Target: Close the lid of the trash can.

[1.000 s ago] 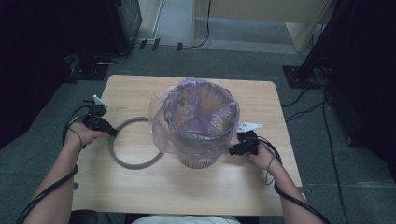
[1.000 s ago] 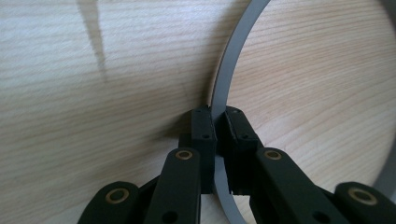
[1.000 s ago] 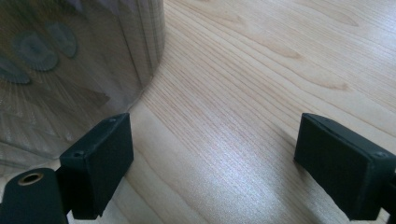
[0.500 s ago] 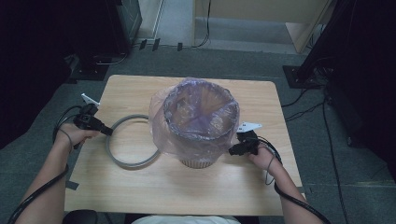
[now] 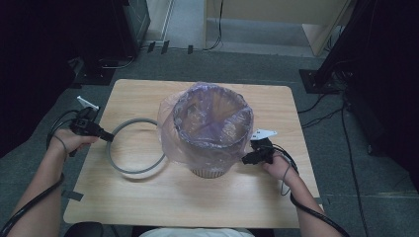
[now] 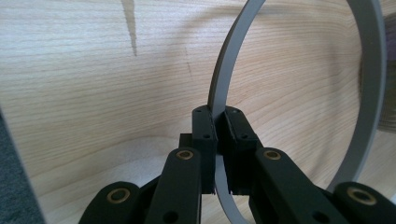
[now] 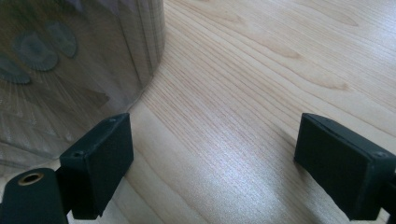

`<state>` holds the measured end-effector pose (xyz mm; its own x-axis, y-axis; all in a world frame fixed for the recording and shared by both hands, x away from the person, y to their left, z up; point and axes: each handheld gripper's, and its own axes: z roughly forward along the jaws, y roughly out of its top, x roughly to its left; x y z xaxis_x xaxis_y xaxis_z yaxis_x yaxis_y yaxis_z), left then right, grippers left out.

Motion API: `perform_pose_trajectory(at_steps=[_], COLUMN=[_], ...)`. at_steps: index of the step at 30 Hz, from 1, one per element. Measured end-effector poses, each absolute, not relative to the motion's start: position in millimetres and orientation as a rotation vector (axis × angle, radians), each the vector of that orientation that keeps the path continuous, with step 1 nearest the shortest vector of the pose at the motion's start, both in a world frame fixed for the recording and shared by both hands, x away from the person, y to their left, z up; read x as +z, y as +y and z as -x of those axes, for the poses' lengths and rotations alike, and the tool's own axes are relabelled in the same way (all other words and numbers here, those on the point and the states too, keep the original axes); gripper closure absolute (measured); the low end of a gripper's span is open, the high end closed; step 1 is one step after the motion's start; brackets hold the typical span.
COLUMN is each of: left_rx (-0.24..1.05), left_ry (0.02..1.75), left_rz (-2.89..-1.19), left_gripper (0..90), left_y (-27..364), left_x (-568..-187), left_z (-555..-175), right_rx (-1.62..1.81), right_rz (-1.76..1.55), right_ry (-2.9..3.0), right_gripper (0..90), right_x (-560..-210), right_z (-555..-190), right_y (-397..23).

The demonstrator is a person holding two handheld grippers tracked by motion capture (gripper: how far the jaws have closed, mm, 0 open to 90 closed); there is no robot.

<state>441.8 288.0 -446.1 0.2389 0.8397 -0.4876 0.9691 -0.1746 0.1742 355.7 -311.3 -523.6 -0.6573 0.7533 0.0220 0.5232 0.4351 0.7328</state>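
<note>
Wooden table (image 5: 148,207) on grey carpet, dark equipment around the far edges.

Item one — grey ring (image 5: 134,146): a thin flat hoop to the left of the basket, its right-hand arc close against the bag. The left gripper (image 5: 105,137) is clamped on its left arc; in the left gripper view the two pads pinch the band (image 6: 219,116) edgewise, so the hoop stands out from the jaws away from the hand and toward the basket.

Item two — basket (image 5: 211,170) lined with a translucent purple bag (image 5: 212,123), upright at the table's middle, its mouth above the ring's level.

Item three — right gripper (image 5: 245,159): jaws spread wide with nothing between them, left pad (image 7: 100,161) just beside the basket's lower wall.

Relation governing the coming move, as judged: ring lies left of and below the basket rim; the left hand alone carries it.

Change from the earlier frames: left hand and ring have shifted leftward and lifted slightly; the right hand is unmoved.
</note>
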Motion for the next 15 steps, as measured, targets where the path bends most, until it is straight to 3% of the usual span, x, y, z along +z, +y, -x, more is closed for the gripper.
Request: perform_pose_trajectory(at_steps=[15], left_rx=[-0.445], left_ry=[1.656], left_rz=[-2.076], left_gripper=[84.5], left_y=[300], left_x=[-432], left_z=[-437], right_rx=[1.053], right_rz=[-1.097], right_ry=[2.384], right_gripper=[11.4], right_x=[-524], right_z=[-356], right_y=[-311])
